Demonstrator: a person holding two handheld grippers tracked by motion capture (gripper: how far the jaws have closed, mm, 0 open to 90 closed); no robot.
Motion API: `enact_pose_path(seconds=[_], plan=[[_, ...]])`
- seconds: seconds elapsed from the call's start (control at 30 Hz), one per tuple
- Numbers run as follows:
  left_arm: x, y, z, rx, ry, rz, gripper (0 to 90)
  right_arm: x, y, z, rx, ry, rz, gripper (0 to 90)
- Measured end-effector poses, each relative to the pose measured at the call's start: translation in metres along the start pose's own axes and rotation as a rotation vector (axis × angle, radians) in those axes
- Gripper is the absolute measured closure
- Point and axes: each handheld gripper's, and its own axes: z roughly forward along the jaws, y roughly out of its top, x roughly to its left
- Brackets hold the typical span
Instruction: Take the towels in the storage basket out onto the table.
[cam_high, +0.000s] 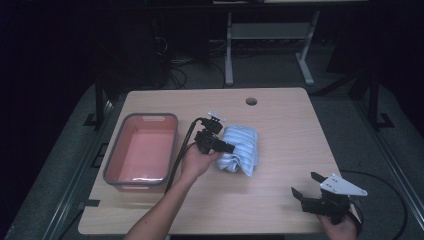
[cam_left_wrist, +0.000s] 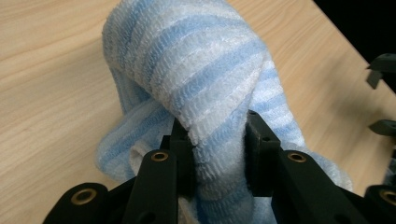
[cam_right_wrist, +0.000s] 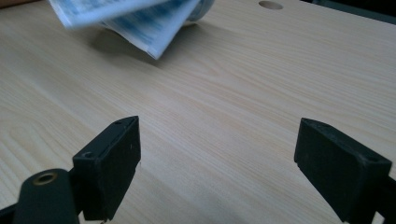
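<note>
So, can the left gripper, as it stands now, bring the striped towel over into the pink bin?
Probably yes. The left gripper is shut on the towel, and the pink bin sits open-topped just beside that hand with only bare table between.

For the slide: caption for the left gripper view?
Left claw pinching a fold of blue-and-white striped terry towel on the light wooden table.

towel (cam_left_wrist: 205, 79): we see fluffy, looped striped terry cloth
worktop (cam_right_wrist: 243, 93): we see smooth, matt pale wood grain
</note>
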Motion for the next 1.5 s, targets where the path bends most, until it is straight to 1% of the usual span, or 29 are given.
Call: enact_pose_path(seconds=[0.13,0.2,0.23,0.27,0.3,0.4,0.47,0.53,0.77,0.83,0.9,0.97,1.03,1.07,1.17,1.3,1.4,1.5], plan=[[0.000,0.001,0.008,0.016,0.006,-0.003,68.8,0.000,-0.001,-0.001,-0.001,0.001,0.001,14.1],[-0.001,0.001,0.012,0.015,0.005,-0.015,68.9,0.000,-0.001,-0.001,0.000,0.000,0.001,14.1],[0.000,0.001,0.013,0.022,0.004,-0.009,68.8,0.000,-0.001,-0.001,-0.001,0.000,0.001,14.1],[0.000,0.001,0.015,0.023,0.005,-0.006,68.8,0.000,-0.001,-0.001,-0.003,0.001,0.003,14.1],[-0.001,0.002,0.016,0.015,0.006,-0.016,68.8,-0.001,-0.001,-0.001,-0.002,0.000,0.002,14.2],[-0.002,0.003,0.020,0.014,0.016,-0.008,68.5,0.000,-0.001,0.001,0.004,0.002,0.000,14.1],[-0.002,0.003,0.023,0.013,0.010,-0.014,68.1,0.001,-0.001,0.001,0.003,0.002,-0.002,14.1],[-0.002,0.001,0.027,0.024,-0.001,-0.019,67.6,0.001,-0.001,0.001,0.005,0.003,-0.002,14.1],[-0.003,-0.001,0.037,0.028,0.000,-0.025,67.4,0.001,-0.001,0.001,0.005,0.004,0.001,14.1],[-0.002,-0.001,0.039,0.030,-0.003,-0.041,67.7,0.001,-0.001,0.001,0.008,0.003,-0.002,14.1],[-0.003,-0.001,0.040,0.028,0.006,-0.038,67.5,0.001,-0.001,0.001,0.011,0.003,-0.001,14.2],[-0.002,-0.001,0.041,0.030,0.005,-0.031,66.8,0.001,-0.001,0.001,0.009,0.002,-0.002,14.1],[-0.004,-0.002,0.042,0.027,0.004,-0.039,65.8,0.001,-0.001,0.001,0.007,0.002,0.000,14.1],[-0.004,-0.002,0.043,0.033,0.004,-0.031,65.0,0.001,-0.001,0.001,0.007,0.002,0.000,14.2],[-0.005,-0.003,0.044,0.036,0.006,-0.032,62.6,0.001,-0.001,0.001,0.008,0.002,0.001,14.1],[-0.004,-0.005,0.041,0.028,0.005,-0.038,58.4,0.001,-0.001,0.000,0.006,0.002,-0.001,14.2],[-0.004,-0.006,0.040,0.033,0.006,-0.039,57.6,0.002,-0.001,0.001,0.011,0.002,0.001,14.2],[-0.004,-0.007,0.039,0.028,0.008,-0.043,56.2,0.002,-0.001,0.001,0.009,0.003,-0.004,14.1]])
